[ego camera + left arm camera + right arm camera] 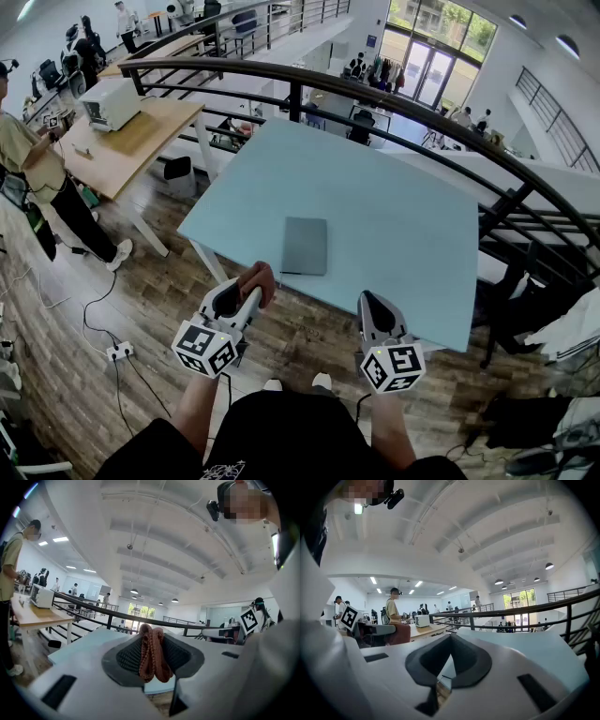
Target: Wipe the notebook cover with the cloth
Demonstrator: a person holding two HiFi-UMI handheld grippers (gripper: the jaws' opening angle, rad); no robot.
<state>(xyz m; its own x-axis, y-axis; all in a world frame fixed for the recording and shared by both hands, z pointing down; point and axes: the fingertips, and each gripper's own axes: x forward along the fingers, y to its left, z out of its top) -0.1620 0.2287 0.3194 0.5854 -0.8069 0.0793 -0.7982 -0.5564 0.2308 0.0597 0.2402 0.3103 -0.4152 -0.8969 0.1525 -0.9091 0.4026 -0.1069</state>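
Both grippers were held low in front of the person, short of the near edge of the light blue table and over the wooden floor, their noses aimed forward and slightly up toward the tabletop. The left gripper angled inward to the right. Its jaws were clamped on a bunched reddish-brown cloth, and the left gripper view showed the cloth as two folded lobes squeezed between the dark pads, rising just above them. The right gripper sat well apart from the left gripper, pointing nearly straight ahead. In its own view the right gripper had its jaws drawn together at the tips with nothing between them.

The grey notebook lay flat and closed on the table near its front edge, ahead of the gap between the two grippers and touching neither.

The hands themselves were mostly hidden behind the marker cubes, so only the bare forearms showed, cut off at the bottom of the head view. From the head view most of the cloth was buried in the left jaws. In the right gripper view only a thin sliver of tabletop appeared through the slit between the pads, too narrow to make out the notebook with certainty.
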